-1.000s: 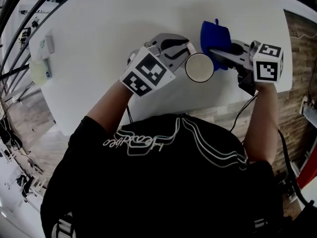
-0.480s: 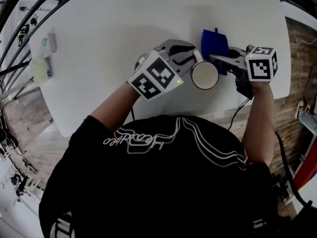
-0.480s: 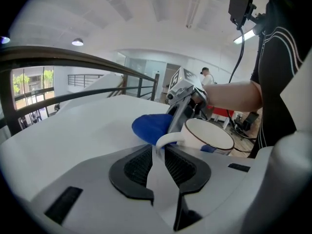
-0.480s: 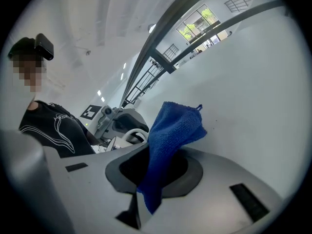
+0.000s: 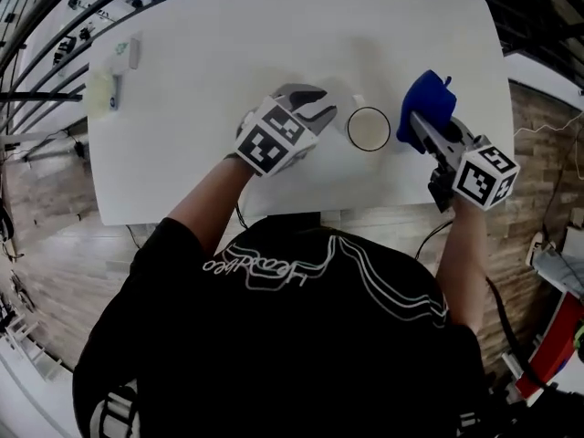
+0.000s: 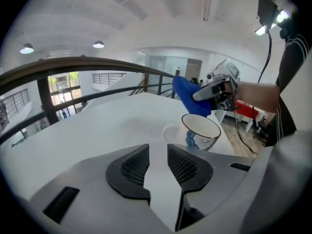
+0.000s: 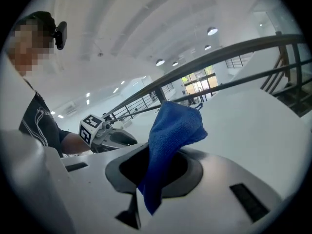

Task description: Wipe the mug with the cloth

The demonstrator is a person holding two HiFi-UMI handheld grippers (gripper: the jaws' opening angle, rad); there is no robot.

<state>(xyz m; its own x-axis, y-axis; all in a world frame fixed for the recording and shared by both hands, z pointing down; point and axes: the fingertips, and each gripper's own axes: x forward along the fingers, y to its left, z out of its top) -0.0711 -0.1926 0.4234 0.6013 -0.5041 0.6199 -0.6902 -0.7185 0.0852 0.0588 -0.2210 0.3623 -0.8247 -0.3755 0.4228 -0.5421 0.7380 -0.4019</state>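
mug (image 5: 369, 129): there is one, white with a thin dark rim. it stands upright on the white table (image 5: 228, 44), near the table's near edge and between the two grippers. the left gripper view shows a blue print on its side.

one cloth (image 5: 429, 103), blue, is bunched up and clamped in the right gripper (image 5: 420, 121). its loose end sticks out past the jaws, just to the right of the mug. i cannot tell whether cloth and mug touch. in the right gripper view the cloth fills the gap between the jaws and hangs down through it.

the left gripper (image 5: 324, 108) lies just to the left of the mug and is released. in the left gripper view its two jaws stand a little apart with only bare table between them, and the mug sits ahead and to the right of them. each gripper carries one marker cube, so two in all.

two small things lie at the table's far left corner. one is a pale box (image 5: 128, 53) and the other a yellowish packet (image 5: 100, 94), both well apart from the mug.
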